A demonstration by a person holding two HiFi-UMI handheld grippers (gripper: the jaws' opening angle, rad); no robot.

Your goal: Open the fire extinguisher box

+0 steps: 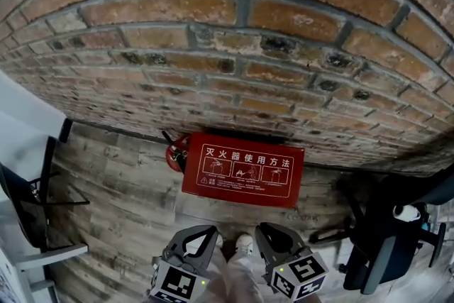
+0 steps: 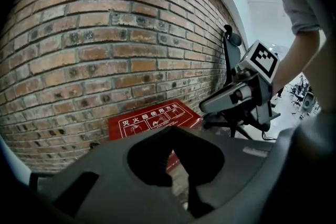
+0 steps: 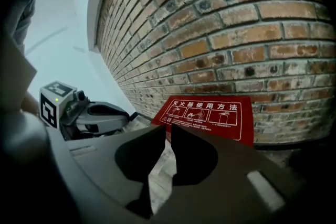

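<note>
The red fire extinguisher box [image 1: 243, 168] stands on the wooden floor against the brick wall, with its lid down and white print and pictograms on top. Both grippers hang in front of it, apart from it and with nothing in them. My left gripper [image 1: 210, 230] has its tips together; in the left gripper view its jaws [image 2: 172, 134] meet in front of the box [image 2: 152, 117]. My right gripper [image 1: 263, 228] shows a narrow gap between its tips [image 3: 169, 129], and the box [image 3: 207, 115] lies beyond it.
A red extinguisher with a black handle [image 1: 175, 150] stands at the box's left end. A dark office chair [image 1: 383, 238] is at the right, and a white desk with a black frame [image 1: 32, 213] at the left. The person's shoes [image 1: 245, 243] show between the grippers.
</note>
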